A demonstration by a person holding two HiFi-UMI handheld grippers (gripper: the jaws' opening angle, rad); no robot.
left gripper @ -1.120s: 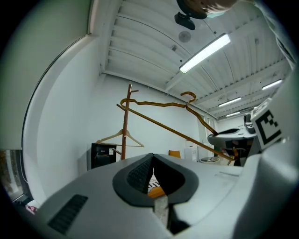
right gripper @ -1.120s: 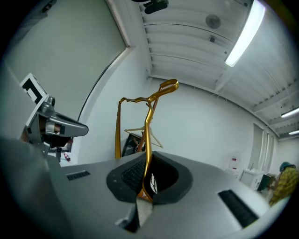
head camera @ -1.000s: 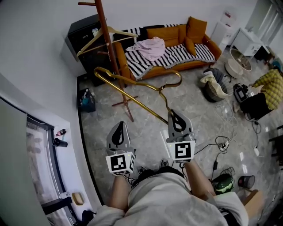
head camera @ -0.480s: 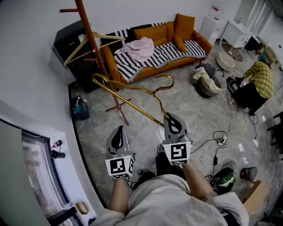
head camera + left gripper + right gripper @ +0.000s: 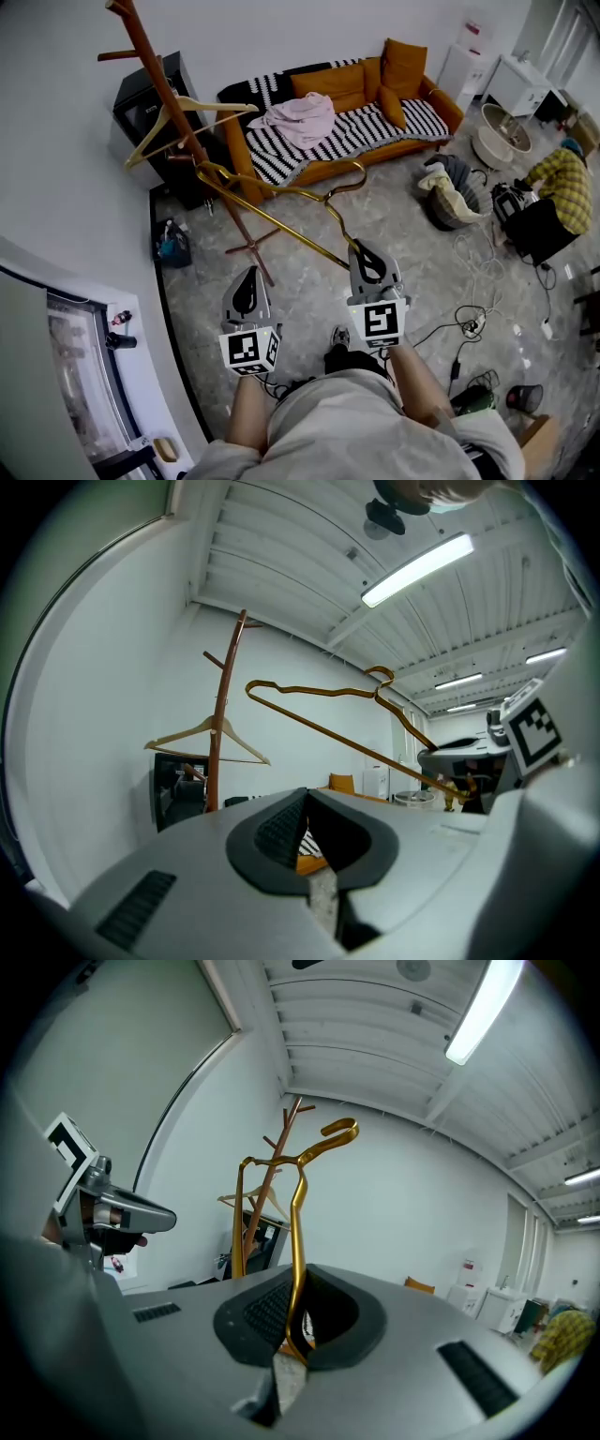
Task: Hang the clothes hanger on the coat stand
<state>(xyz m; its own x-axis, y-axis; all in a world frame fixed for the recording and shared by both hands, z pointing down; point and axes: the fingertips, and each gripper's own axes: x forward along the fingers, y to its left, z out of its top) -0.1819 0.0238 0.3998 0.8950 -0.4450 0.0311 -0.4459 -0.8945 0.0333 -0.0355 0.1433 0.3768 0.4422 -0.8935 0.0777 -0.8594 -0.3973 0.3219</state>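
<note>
My right gripper (image 5: 368, 258) is shut on the lower corner of a gold metal hanger (image 5: 281, 225), which it holds up in front of me. The hanger's far end overlaps the pole of the brown wooden coat stand (image 5: 173, 103) in the head view; its hook (image 5: 356, 173) points right, away from the pole. The right gripper view shows the gold wire (image 5: 298, 1241) pinched between the pads, with the stand (image 5: 272, 1171) behind it. My left gripper (image 5: 247, 286) is shut and holds nothing, low and left of the hanger. A wooden hanger (image 5: 220, 106) hangs on the stand.
An orange sofa (image 5: 347, 89) with a striped blanket and a pink garment stands against the far wall. A black cabinet (image 5: 141, 94) sits behind the stand, a blue bag (image 5: 172, 244) by the wall. At right are a basket (image 5: 450, 192), floor cables (image 5: 473, 314) and a person in yellow plaid (image 5: 562, 183).
The stand has come nearer and further left in the head view, and the gold hanger's far end now overlaps the pole. Both grippers stay shut.
</note>
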